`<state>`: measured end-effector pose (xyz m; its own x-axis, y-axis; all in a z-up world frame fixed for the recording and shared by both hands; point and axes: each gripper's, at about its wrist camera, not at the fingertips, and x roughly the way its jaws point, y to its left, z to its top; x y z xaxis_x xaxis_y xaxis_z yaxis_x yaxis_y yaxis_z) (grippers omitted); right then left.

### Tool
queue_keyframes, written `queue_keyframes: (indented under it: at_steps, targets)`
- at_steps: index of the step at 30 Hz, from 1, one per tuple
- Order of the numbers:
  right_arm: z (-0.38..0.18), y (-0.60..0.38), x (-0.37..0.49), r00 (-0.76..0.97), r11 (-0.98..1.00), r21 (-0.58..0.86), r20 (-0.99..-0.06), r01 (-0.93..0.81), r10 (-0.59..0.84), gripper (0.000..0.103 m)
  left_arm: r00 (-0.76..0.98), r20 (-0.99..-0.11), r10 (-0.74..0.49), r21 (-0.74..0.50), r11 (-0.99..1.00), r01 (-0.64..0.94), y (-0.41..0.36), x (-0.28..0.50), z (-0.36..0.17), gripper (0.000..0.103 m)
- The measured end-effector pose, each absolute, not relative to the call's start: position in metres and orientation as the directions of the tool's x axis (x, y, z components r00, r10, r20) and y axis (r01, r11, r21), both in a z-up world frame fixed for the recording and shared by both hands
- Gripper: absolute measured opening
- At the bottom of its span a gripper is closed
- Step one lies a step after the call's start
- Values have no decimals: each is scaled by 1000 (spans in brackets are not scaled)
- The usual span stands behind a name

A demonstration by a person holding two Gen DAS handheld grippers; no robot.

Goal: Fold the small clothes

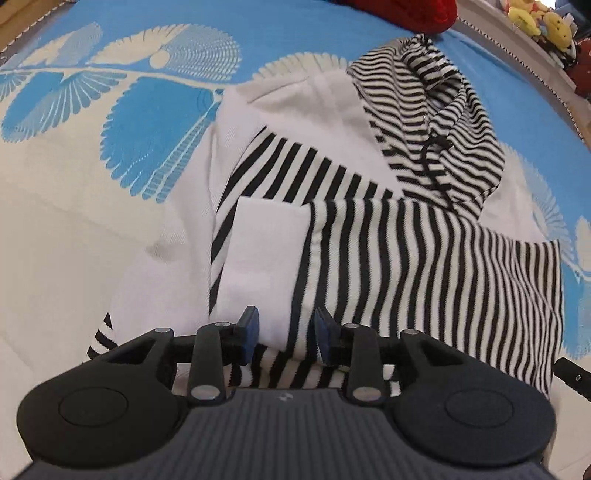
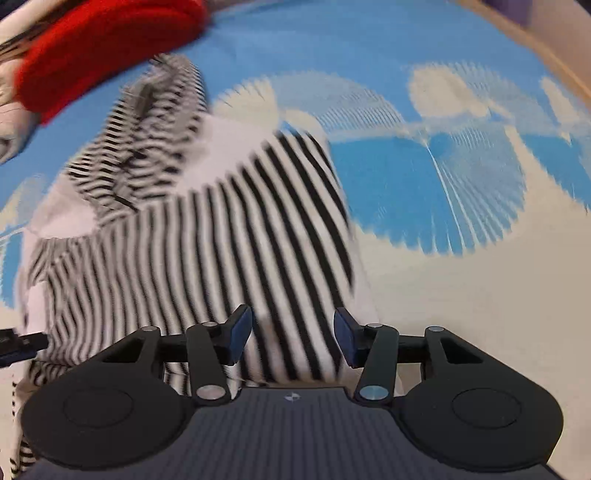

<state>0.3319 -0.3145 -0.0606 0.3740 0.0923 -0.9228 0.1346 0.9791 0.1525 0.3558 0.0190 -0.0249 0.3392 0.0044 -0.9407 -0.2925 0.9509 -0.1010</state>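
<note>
No writing is legible. The striped hoodie (image 1: 369, 229) fills frame centre on the blue mat (image 1: 147, 147). Left gripper (image 1: 284, 332) narrowly parted over its white cuff (image 1: 266, 251); only this view shows yellow toys (image 1: 543, 22) upper right. Right gripper (image 2: 293, 334) gapes wider, holding nothing.

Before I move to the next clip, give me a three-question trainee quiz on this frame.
1. True or false: the hoodie is plain red.
2. What lies between the left tool fingers? A) white cuff B) toy C) nothing
3. Fill in: the hoodie lies on a blue and cream ____.

Key: 1 false, it is black-and-white striped; the red cloth lies beyond it. 2 A, the cuff, pads clear of it. 3 blanket.
</note>
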Motion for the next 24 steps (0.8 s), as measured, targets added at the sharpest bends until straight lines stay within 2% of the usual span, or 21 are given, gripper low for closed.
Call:
queue_keyframes:
  at_steps: [4,11,14,16,19,24]
  targets:
    - [-70,-306,335,353,988,120,-932,94,80,53,348,-937,8,-95,956,-278,14,358,-24,37]
    - [-93,-309,331,267,989,81,-963,124,45,54,290,-956,-49,-139,944,-299,19,357,-39,37]
    - [-83,-308,332,298,985,100,-953,141,54,54,308,-950,-42,-138,945,-297,19,357,-32,38]
    - [-71,-305,332,333,985,113,-941,127,65,54,330,-944,-27,-130,947,-292,17,358,-25,42]
    - [-59,-300,332,373,988,104,-926,110,56,54,360,-933,-4,-116,950,-289,15,360,-16,45]
    - [-44,-297,332,407,991,92,-912,93,47,54,409,-912,9,-124,947,-297,14,361,-3,45]
